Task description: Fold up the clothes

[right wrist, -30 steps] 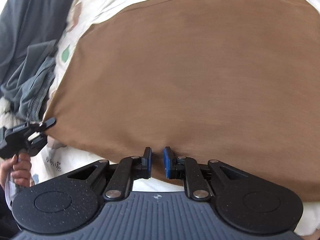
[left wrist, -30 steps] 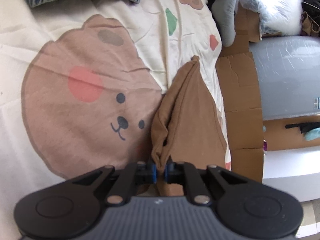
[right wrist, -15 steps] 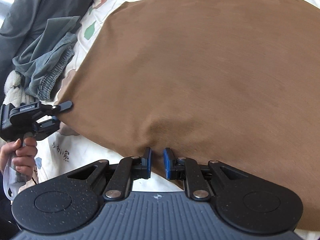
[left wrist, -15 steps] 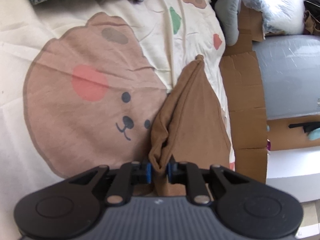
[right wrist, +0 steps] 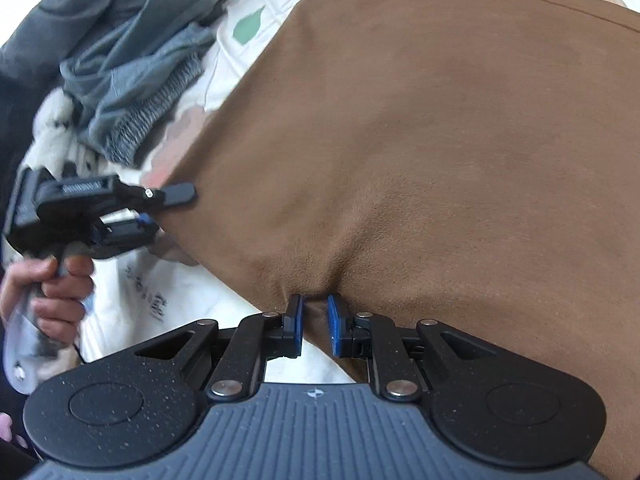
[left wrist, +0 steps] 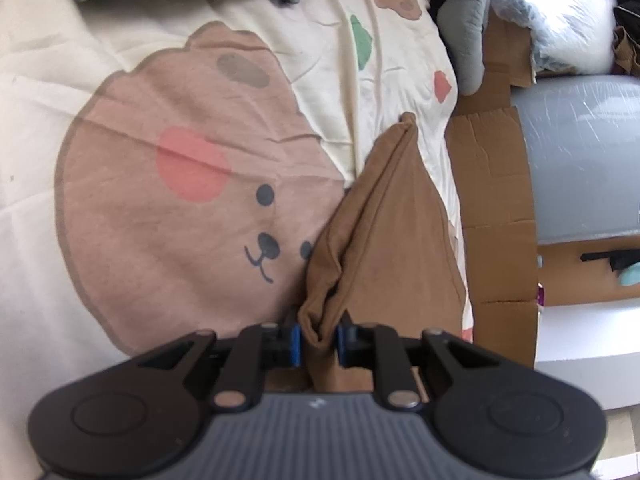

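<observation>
left gripper fingers pinch brown knit garment corner | right gripper clamps its edge | cloth stretches toward 12 o'clock

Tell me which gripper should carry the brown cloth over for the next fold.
Probably the right gripper: it pinches the brown cloth mid-edge with the broad panel ahead. The left gripper pins a bunched corner, better as an anchor.

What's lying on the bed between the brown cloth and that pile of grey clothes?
In the right wrist view, only bare patterned bedsheet, with a green blob print, lies between the brown cloth and the grey clothes.
</observation>
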A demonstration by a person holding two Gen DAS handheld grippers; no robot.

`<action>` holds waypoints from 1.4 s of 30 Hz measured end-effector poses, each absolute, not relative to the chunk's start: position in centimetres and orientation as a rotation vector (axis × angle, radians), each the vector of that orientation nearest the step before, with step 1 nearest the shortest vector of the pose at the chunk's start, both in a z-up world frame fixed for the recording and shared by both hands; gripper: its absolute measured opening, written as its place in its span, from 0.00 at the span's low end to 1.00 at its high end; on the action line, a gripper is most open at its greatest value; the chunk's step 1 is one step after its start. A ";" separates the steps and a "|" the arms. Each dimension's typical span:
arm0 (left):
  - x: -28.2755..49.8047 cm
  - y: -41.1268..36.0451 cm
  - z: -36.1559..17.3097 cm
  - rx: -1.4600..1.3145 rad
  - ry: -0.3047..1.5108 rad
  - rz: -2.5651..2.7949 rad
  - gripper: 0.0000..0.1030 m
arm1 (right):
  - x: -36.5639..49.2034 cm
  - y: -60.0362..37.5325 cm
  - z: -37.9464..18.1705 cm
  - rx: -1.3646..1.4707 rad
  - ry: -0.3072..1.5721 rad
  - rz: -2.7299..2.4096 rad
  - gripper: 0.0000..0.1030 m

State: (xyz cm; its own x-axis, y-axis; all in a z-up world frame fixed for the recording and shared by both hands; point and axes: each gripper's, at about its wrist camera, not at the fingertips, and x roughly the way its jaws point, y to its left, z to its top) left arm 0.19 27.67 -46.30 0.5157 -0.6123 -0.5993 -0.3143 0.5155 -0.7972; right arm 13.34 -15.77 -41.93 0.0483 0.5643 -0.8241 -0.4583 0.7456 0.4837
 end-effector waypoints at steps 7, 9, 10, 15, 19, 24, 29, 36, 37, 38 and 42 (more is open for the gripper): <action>-0.2 28.5 -46.2 -1.088 1.029 -0.211 0.09 | 13.4 -18.0 -41.2 0.077 1.300 0.732 0.15; -0.2 28.4 -45.9 -1.077 1.021 -0.215 0.08 | 13.4 -19.3 -40.9 0.088 1.297 0.698 0.15; -0.2 28.4 -45.8 -1.076 1.017 -0.215 0.08 | 13.4 -19.9 -40.7 0.093 1.292 0.680 0.15; -0.3 28.6 -45.6 -1.101 1.000 -0.214 0.08 | 13.5 -22.4 -40.3 0.095 1.293 0.597 0.15; 0.2 28.4 -45.8 -1.100 1.003 -0.223 0.08 | 12.4 -22.7 -40.7 0.076 1.329 0.596 0.15; 0.3 28.3 -46.0 -1.096 1.016 -0.232 0.08 | 11.0 -22.3 -41.0 0.059 1.367 0.622 0.15; 0.4 28.4 -46.3 -1.085 1.024 -0.230 0.18 | 12.2 -22.7 -39.4 0.083 1.304 0.606 0.15; 0.5 28.3 -46.7 -1.065 1.036 -0.235 0.22 | 14.9 -23.6 -39.3 0.075 1.247 0.502 0.15; 0.5 28.3 -46.7 -1.061 1.036 -0.236 0.22 | 15.2 -23.6 -39.5 0.070 1.243 0.484 0.15; 0.5 28.3 -46.7 -1.060 1.036 -0.237 0.22 | 15.6 -23.6 -39.7 0.067 1.235 0.472 0.16; 0.4 28.3 -46.7 -1.059 1.038 -0.249 0.21 | 17.2 -23.3 -40.2 0.047 1.202 0.430 0.16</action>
